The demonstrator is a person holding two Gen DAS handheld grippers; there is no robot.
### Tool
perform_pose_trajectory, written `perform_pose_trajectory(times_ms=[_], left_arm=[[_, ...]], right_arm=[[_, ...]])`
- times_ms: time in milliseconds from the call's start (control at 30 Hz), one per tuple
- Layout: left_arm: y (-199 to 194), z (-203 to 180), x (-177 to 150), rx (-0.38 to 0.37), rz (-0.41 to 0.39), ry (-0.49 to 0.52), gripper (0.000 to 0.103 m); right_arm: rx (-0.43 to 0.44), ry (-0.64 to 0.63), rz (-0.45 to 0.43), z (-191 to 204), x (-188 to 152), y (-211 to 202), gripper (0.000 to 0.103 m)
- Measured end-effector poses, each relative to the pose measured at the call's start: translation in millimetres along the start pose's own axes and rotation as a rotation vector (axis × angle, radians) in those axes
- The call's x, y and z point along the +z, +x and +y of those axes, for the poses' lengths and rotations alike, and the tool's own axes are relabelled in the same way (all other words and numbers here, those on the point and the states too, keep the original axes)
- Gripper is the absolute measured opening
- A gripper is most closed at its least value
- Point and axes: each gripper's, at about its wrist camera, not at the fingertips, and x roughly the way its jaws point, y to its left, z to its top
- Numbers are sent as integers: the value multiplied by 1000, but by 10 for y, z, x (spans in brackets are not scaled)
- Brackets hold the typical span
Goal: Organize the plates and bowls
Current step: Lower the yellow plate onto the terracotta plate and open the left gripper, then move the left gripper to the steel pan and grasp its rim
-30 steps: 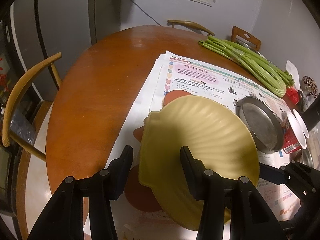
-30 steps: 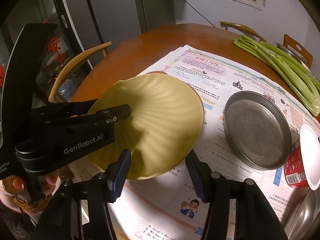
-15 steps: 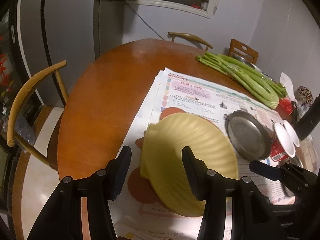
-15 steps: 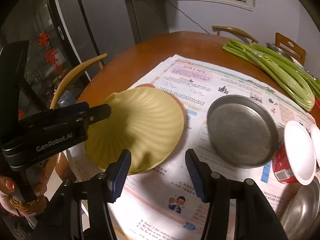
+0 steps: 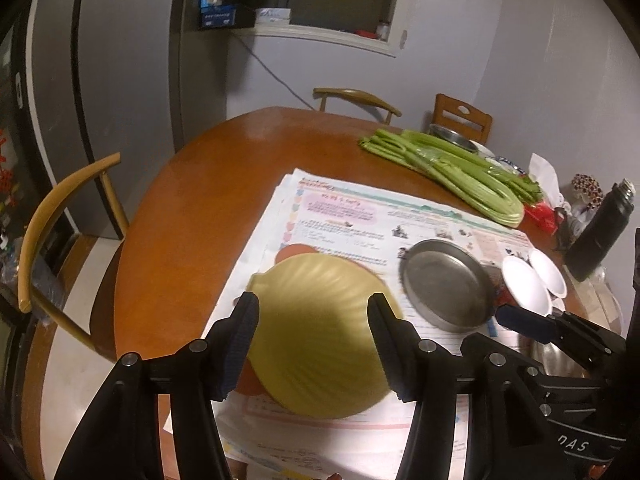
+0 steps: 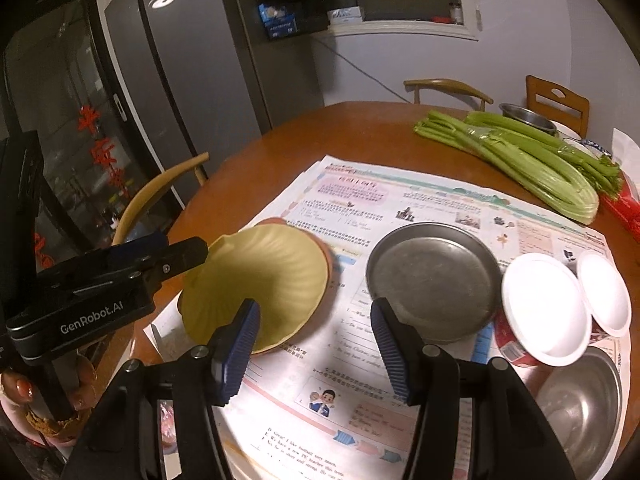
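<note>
the left gripper (image 5: 312, 320) points down and its jaws are opening, nothing held. the right gripper (image 6: 314, 326) beside it has its jaws apart, empty.

Dim warm indoor light, soft motion blur, heavy fisheye bending, black corners.
</note>
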Motion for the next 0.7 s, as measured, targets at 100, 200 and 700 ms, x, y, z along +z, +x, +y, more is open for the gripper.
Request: perform_pose_trajectory(times_ms=[100, 200, 700], left_arm=[[-45, -93, 21, -6, -6, 15, 58], [-104, -191, 35, -14, -16, 23, 58], [-213, -733, 120, -50, -17, 101, 59]], right_arm=[[-2, 10, -16, -54, 2, -97, 57], [-1, 27, -34, -125, -1, -209, 57], [-3, 121, -104, -533, -84, -664, 57]])
